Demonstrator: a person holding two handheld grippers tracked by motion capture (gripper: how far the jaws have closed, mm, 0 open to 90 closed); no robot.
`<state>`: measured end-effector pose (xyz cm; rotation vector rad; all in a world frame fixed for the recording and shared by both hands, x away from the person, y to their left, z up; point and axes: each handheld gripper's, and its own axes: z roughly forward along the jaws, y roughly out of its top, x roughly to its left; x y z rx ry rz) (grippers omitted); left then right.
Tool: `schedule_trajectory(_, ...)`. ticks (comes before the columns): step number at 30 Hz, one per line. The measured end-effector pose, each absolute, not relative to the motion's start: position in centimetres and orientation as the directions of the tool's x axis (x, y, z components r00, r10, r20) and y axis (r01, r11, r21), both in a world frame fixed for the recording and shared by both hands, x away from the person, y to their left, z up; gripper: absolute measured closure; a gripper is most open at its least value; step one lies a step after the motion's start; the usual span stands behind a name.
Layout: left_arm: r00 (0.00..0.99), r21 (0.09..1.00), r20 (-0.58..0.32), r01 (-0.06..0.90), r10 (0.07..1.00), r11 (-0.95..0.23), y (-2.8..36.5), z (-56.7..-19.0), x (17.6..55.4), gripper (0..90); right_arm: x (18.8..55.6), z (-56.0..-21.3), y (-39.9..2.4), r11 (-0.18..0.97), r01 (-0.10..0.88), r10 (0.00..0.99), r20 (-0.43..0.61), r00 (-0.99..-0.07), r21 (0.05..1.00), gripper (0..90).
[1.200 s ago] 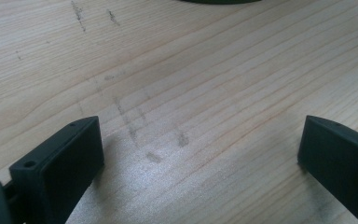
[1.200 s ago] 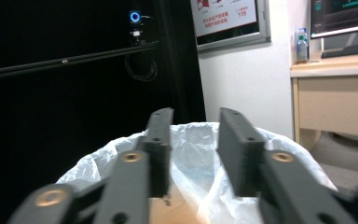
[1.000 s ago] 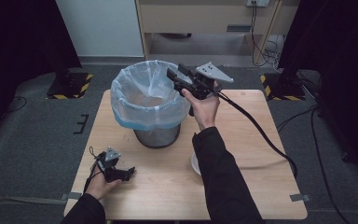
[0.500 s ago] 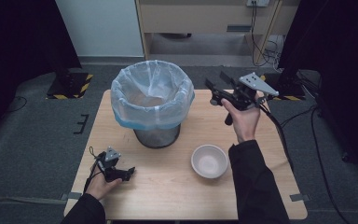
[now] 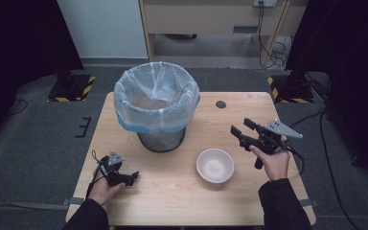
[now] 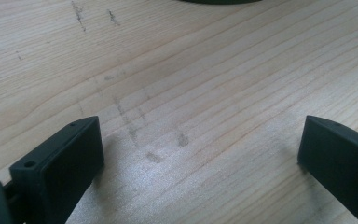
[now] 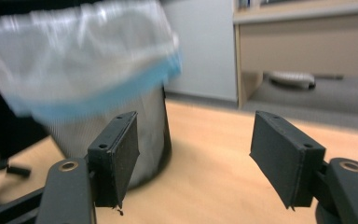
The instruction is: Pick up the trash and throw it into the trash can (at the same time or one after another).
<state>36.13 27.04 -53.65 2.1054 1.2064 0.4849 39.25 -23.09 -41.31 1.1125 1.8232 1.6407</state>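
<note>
Grey carpet runs all around my pale wooden table, with black-and-yellow striped feet of dark stands at the far left and right, a white panel and a low wooden cabinet behind, and cables trailing down by the cabinet. On the tabletop there is a small dark round mark near the far edge.

Toward the far left of the table stands a mesh bin lined with a clear bag with a blue edge, folded out over the rim. A white bowl sits empty on the wood, nearer to me and to the right of the bin, apart from it.

My left gripper lies low at the near left corner, its jaws spread wide over bare, faintly scuffed wood grain. My right gripper is held up above the right side of the table, just right of the bowl, its jaws also spread and gripping nothing, aimed toward the bin, which looks blurred in the right gripper view.
</note>
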Motion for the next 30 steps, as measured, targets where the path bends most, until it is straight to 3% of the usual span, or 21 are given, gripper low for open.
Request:
schedule_trajectory(14,0.507,0.697,-0.004,0.62,0.862,-0.361,27.0,-53.6,36.1,0.0,39.0,-49.3,-24.0,0.161,0.527,0.808,0.194,-0.556,0.835,39.5)
schedule_trajectory(30,0.507,0.697,-0.004,0.62,0.862,-0.361,27.0,-53.6,36.1,0.0,39.3,-51.0,-23.2,0.216,0.644,0.787,0.259,-0.56,0.734,57.3)
